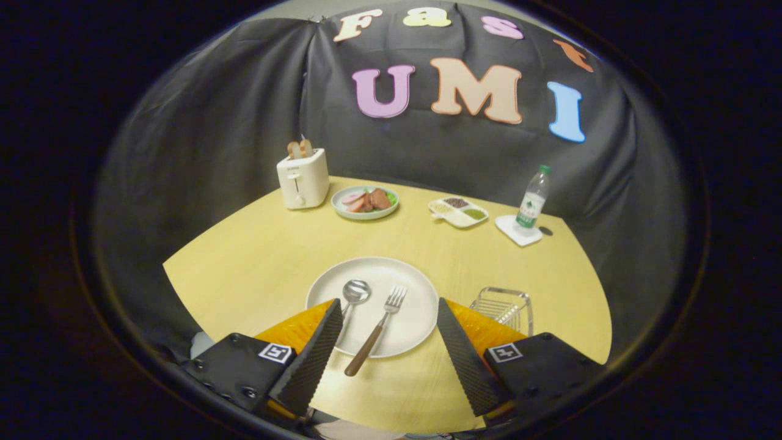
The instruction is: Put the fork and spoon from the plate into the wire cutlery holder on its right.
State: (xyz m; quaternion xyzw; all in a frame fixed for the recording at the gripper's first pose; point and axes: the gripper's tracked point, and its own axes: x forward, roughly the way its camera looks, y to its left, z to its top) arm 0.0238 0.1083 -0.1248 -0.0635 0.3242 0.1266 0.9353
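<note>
A white plate (400, 275) lies on the wooden table just ahead of my fingers. On it a fork (377, 329) with a brown wooden handle points its tines away from me, its handle end hanging over the plate's near rim. Left of the fork lies a metal spoon (355, 291), its handle partly hidden behind my left finger. A wire cutlery holder (502, 304) stands right of the plate, just beyond my right finger. My gripper (388, 311) is open, wide apart above the plate's near half, with the fork between the fingers and untouched.
Along the back of the table (244, 256) stand a white toaster (302, 177) with bread, a plate of sliced meat (365, 201), a divided snack dish (458, 211) and a water bottle (533, 198) on a white coaster. Black cloth walls the booth.
</note>
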